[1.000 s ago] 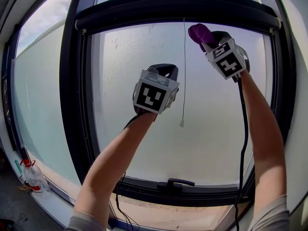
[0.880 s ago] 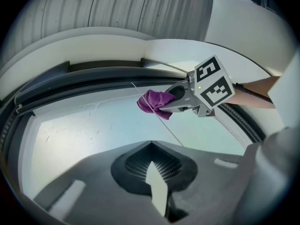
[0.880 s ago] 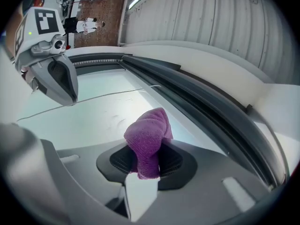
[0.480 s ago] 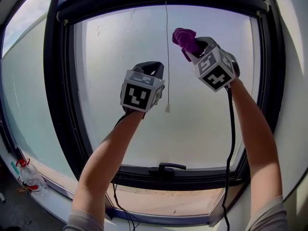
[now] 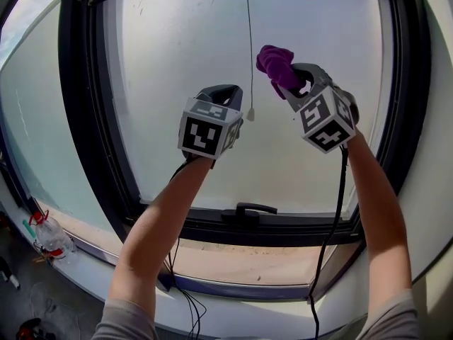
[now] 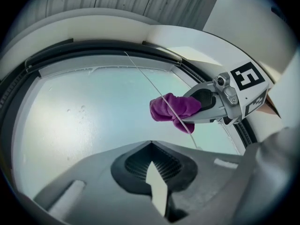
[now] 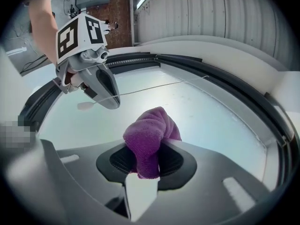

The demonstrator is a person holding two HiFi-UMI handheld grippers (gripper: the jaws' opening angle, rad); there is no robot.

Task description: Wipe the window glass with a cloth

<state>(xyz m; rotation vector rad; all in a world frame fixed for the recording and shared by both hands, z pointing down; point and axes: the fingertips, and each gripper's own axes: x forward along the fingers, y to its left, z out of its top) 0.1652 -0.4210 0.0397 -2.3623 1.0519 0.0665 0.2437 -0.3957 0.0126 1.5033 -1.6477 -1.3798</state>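
Note:
The frosted window glass [image 5: 177, 62] fills the head view inside a black frame [image 5: 85, 119]. A purple cloth [image 5: 277, 62] is bunched in my right gripper [image 5: 289, 78], which is shut on it and holds it up at the pane, right of the hanging pull cord [image 5: 248, 41]. In the right gripper view the cloth [image 7: 149, 132] sticks out from between the jaws toward the glass [image 7: 201, 111]. My left gripper [image 5: 221, 92] is raised left of the cord, level with its end bead [image 5: 250, 114], jaws together and holding nothing. The left gripper view shows the cloth [image 6: 169, 108] behind the cord [image 6: 154, 90].
A black window handle [image 5: 248, 209] sits on the lower frame. A sill [image 5: 233, 257] runs below it. A plastic bottle [image 5: 49, 236] stands at the lower left by a second pane [image 5: 35, 105]. A white wall [image 5: 435, 154] borders the frame on the right.
Both grippers have come down the pane: the cloth was near the top frame and is now closer to the cord's end. The head view has also shifted, hiding the top frame.

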